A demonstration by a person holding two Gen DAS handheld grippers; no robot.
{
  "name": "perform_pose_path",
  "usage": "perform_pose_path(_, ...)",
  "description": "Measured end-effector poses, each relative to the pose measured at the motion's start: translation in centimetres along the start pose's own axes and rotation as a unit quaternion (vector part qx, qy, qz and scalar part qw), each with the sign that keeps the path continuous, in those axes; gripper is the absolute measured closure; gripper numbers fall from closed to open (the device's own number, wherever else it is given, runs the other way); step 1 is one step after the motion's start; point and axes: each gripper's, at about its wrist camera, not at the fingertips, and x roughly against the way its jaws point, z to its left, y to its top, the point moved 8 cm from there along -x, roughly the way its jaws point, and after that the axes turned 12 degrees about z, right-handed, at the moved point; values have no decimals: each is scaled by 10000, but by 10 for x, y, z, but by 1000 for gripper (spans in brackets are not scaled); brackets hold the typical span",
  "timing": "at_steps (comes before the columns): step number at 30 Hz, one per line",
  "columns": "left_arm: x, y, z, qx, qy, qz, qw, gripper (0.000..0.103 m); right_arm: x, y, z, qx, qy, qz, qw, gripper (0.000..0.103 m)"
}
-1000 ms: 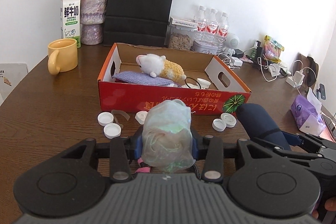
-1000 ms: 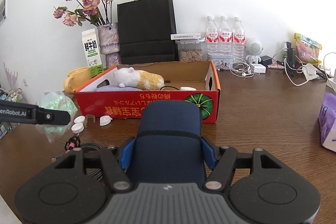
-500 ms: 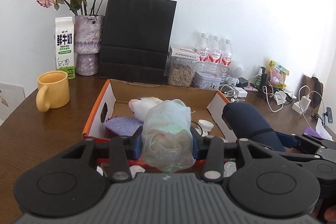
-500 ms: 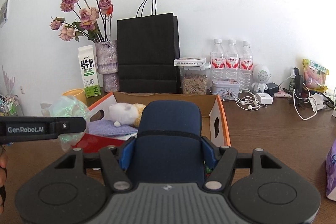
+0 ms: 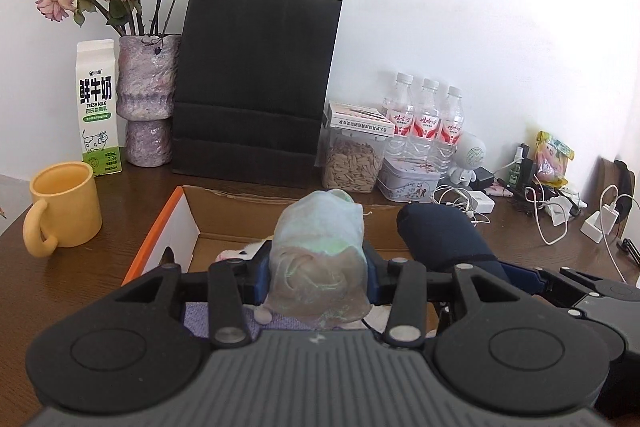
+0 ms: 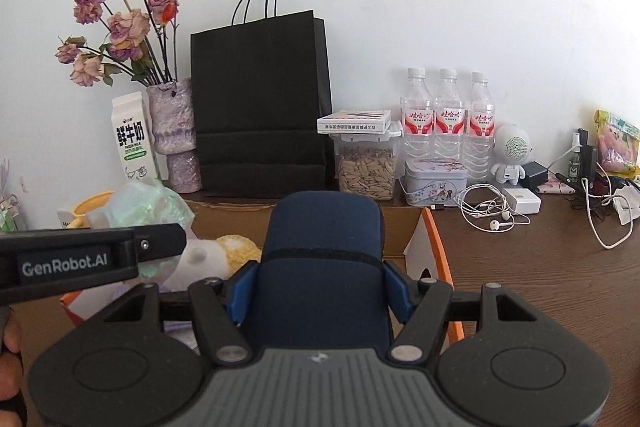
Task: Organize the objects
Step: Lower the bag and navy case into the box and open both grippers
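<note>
My left gripper is shut on a translucent iridescent pouch and holds it over the open cardboard box. My right gripper is shut on a dark blue case, also over the box. The case shows in the left wrist view to the right of the pouch. The pouch shows in the right wrist view at the left. A white and yellow plush toy and a purple cloth lie inside the box.
A yellow mug, milk carton, vase of dried roses and black paper bag stand behind the box. A seed jar, three water bottles, a tin and tangled chargers fill the right.
Both grippers have risen from table level in front of the box and moved forward over it, carrying the pouch and the blue case. The bottle caps on the table have dropped out of view.
</note>
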Motion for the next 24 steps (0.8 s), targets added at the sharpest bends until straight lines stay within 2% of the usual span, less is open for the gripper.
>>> perform_pose_path(5, -22, 11, 1, 114, -61, -5, 9999, 59, -23, 6, -5, 91, -92, 66, 9999, 39)
perform_pose_path(10, -40, 6, 3, 18, -23, 190, 9998, 57, -37, -1, -15, 6, -148, 163, 9998, 39)
perform_pose_path(11, -41, 6, 3, 10, -7, 194, 9998, 50, -39, -2, -16, 9, -174, 168, 9997, 38)
perform_pose_path(12, -41, 6, 4, -15, 25, 192, 9998, 33, -40, -3, -16, 9, -205, 185, 9996, 38)
perform_pose_path(13, -40, 6, 5, -27, 73, 175, 9998, 21, -42, -4, -17, 10, -243, 213, 9995, 36)
perform_pose_path(14, -39, 7, 6, -7, 131, 111, 9999, 0, -43, -5, -17, 17, -283, 213, 9994, 32)
perform_pose_path(15, -36, 8, 7, 28, 188, -14, 9998, 0, -43, -6, -17, 44, -308, 172, 9994, 24)
perform_pose_path(16, -34, 8, 8, 46, 243, -89, 9997, 0, -42, -6, -17, 57, -342, 117, 9993, 4)
perform_pose_path(17, -33, 9, 8, 54, 269, -103, 9996, 0, -39, -6, -17, 64, -385, 28, 9992, 0)
perform_pose_path(19, -34, 8, 10, 63, 288, -72, 9995, 0, -34, -5, -17, 110, -438, -97, 9989, 0)
perform_pose_path(24, -37, 6, 12, 76, 330, 10, 9994, 0, -30, -7, -13, 167, -385, -96, 9991, 0)
